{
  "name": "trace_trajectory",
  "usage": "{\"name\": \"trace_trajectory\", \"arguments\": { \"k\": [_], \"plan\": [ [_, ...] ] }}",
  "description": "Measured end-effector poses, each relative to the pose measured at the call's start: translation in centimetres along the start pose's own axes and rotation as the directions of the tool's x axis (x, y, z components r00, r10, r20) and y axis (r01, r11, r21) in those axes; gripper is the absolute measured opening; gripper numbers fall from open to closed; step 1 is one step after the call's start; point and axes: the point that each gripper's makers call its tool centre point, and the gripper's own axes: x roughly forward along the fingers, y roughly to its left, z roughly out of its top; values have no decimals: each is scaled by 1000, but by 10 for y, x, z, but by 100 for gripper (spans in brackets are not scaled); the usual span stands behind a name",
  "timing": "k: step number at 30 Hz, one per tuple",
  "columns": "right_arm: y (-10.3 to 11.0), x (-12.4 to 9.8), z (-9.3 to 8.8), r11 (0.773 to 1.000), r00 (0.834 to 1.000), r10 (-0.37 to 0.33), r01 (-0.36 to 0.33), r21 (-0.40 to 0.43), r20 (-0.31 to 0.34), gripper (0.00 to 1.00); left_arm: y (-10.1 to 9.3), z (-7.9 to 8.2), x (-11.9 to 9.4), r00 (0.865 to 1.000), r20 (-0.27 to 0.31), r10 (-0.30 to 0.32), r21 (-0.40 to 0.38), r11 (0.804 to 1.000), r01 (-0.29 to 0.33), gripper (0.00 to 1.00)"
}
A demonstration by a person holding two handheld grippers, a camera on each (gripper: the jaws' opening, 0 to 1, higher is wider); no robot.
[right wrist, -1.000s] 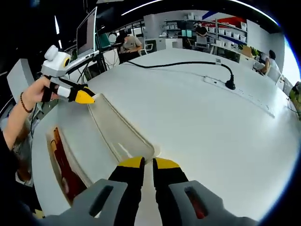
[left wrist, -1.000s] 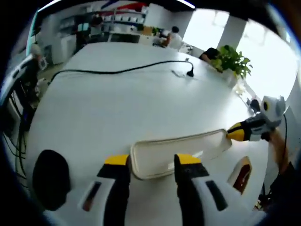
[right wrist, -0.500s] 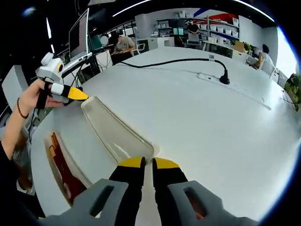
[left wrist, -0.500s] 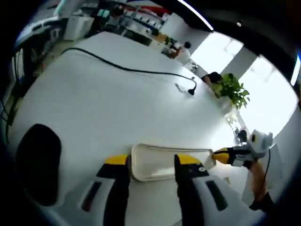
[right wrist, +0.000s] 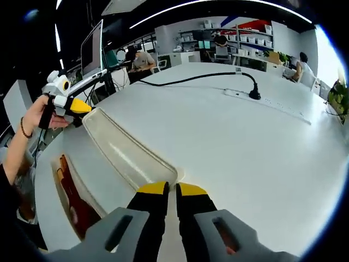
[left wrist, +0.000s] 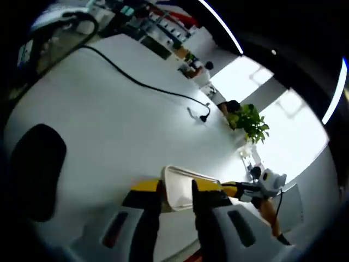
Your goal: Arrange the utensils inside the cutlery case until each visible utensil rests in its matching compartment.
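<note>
Compared with the earlier frames, the translucent lid (right wrist: 128,158) sits higher and steeper in both views: its far end, at the left gripper (right wrist: 76,105) in the upper left of the right gripper view, has risen, and in the left gripper view the lid (left wrist: 180,188) now appears strongly foreshortened at lower centre.

Grippers. The right gripper (right wrist: 171,190), at lower centre of its own view, has its jaws nearly together on the near edge of the lid. The left gripper (left wrist: 174,188) has its yellow-tipped jaws narrowly apart with the lid's other end between them; both appear to pinch it. The right gripper (left wrist: 240,190) also shows at the lower right of the left gripper view.

Task object. The cutlery case (right wrist: 71,188) lies open on the white table (right wrist: 245,147) at the lower left of the right gripper view, with reddish-brown utensils (right wrist: 73,196) inside.

Progress, as a judgement. The lid is off the case and held clear; sorting of utensils into compartments does not look begun, and compartment divisions cannot be made out.

Counts. One lid, one case, two grippers, one black cable (right wrist: 207,75) at upper centre, one power strip (right wrist: 267,103). The utensils overlap, so their number cannot be told.
</note>
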Motion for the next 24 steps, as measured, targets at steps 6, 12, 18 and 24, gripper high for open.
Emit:
{"name": "trace_trajectory", "arguments": {
  "k": [6,12,18,24],
  "plan": [
    [5,-3,-3,1000,1000,8,-8,-22,10,5,-41,-24,8,982,-61,-181,-10,984,180,10],
    [6,-2,-3,999,999,41,-41,-8,21,5,-50,-34,1,980,-57,-190,23,981,192,6],
    [8,-6,3,983,990,133,-127,-131,41,8,-73,-50,-12,963,-65,-261,98,959,266,3],
    [2,-12,9,939,987,151,-127,-320,52,21,-90,-74,-26,948,-110,-300,245,916,318,3]
  ]
}}
